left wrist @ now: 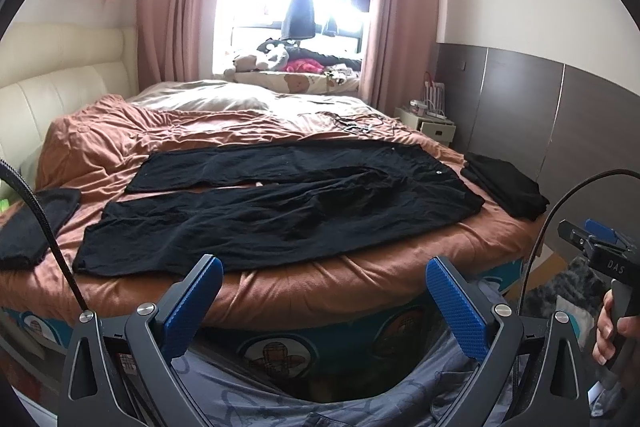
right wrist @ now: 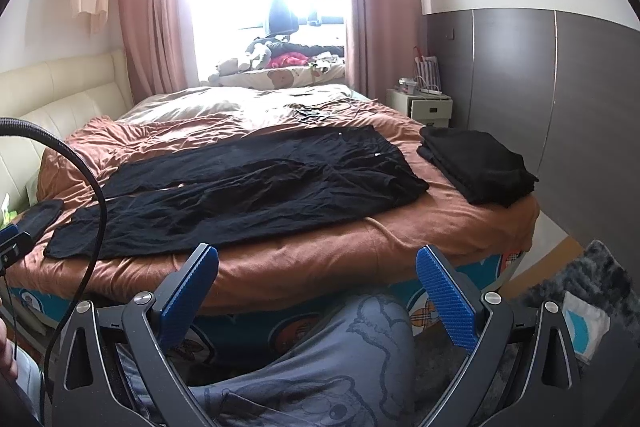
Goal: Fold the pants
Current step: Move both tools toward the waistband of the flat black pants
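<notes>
Black pants lie flat and spread out across the foot of the bed, waist to the right, both legs running left; they also show in the right wrist view. My left gripper is open and empty, held off the bed's near edge below the pants. My right gripper is open and empty, also short of the bed edge. The right gripper's body shows at the far right of the left wrist view.
The bed has a rumpled brown cover. A stack of folded black clothes lies at the bed's right corner. Another dark garment lies at the left edge. A nightstand stands by the wall. A grey rug covers the floor at right.
</notes>
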